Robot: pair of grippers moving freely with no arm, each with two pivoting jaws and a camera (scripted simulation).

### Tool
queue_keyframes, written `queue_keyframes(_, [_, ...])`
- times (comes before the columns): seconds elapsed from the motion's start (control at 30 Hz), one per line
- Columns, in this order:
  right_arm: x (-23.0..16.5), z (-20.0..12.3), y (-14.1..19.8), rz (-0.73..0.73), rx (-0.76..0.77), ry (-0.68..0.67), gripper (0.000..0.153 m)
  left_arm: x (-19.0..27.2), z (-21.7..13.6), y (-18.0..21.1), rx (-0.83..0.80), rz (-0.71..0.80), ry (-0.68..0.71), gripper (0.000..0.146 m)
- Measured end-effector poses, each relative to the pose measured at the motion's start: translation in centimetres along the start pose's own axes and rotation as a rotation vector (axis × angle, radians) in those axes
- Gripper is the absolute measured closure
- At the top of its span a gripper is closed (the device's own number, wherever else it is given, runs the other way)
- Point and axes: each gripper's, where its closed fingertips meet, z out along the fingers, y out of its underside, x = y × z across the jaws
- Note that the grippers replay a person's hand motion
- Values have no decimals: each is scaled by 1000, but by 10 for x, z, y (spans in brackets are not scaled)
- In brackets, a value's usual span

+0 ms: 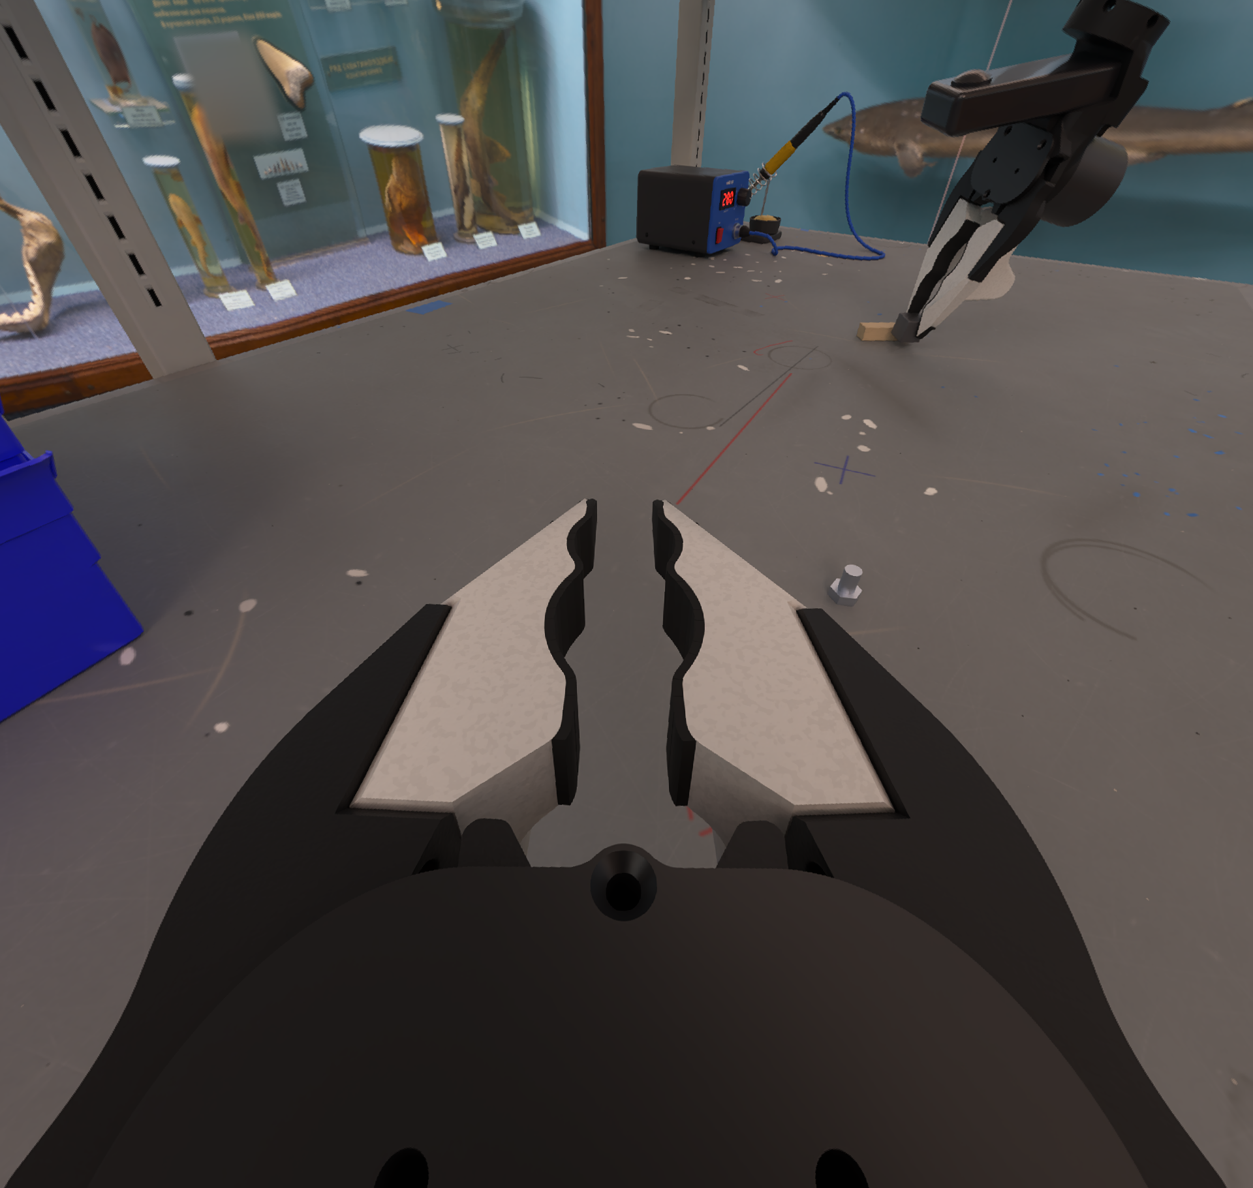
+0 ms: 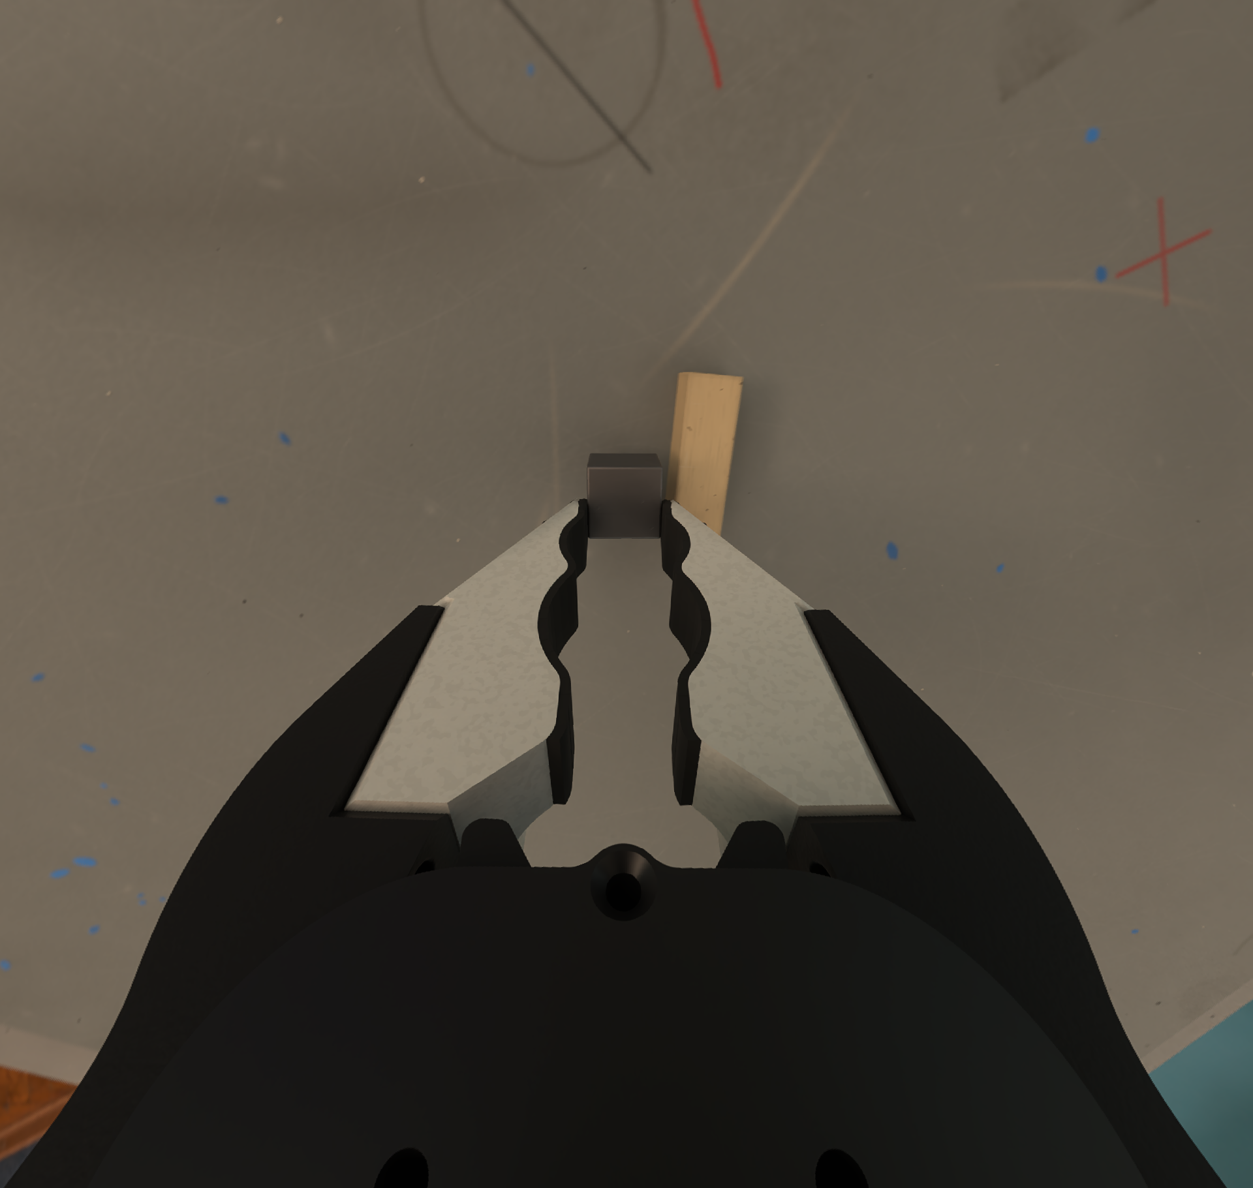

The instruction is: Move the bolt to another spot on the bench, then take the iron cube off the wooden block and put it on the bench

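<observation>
A small grey bolt (image 1: pixel 846 585) stands head down on the grey bench (image 1: pixel 407 545), just right of my left gripper (image 1: pixel 624 506). That gripper is open and empty, with a narrow gap between its fingers. My right gripper (image 2: pixel 624 520) is shut on the dark iron cube (image 2: pixel 624 488), pinched between its fingertips. The cube is down at bench level beside the pale wooden block (image 2: pixel 705 450), off its top. I cannot tell whether the cube touches the bench. The left wrist view shows this far off: the right gripper (image 1: pixel 912 335), the cube (image 1: pixel 905 327), the block (image 1: pixel 873 330).
A blue bin (image 1: pixel 41 579) stands at the bench's left edge. A soldering station (image 1: pixel 691 210) with its iron and blue cable sits at the back. A slotted upright post (image 1: pixel 88 172) stands at the far left. A glass display case (image 1: pixel 305 139) lies behind the bench.
</observation>
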Motion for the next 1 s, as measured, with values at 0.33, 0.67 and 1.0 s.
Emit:
queue_keyframes(0.33, [-10,0,7,-42,-25,-24,132,1,0,0,1,-1,8,130])
queue_keyframes(0.67, [-28,-57,-38,-86,241,-1,132,2,-2,-1,6,10,11,130])
queue_keyframes(1.0, [-210,-117,-164,-483,570,-72,132,5,-5,-3,4,47,7,129])
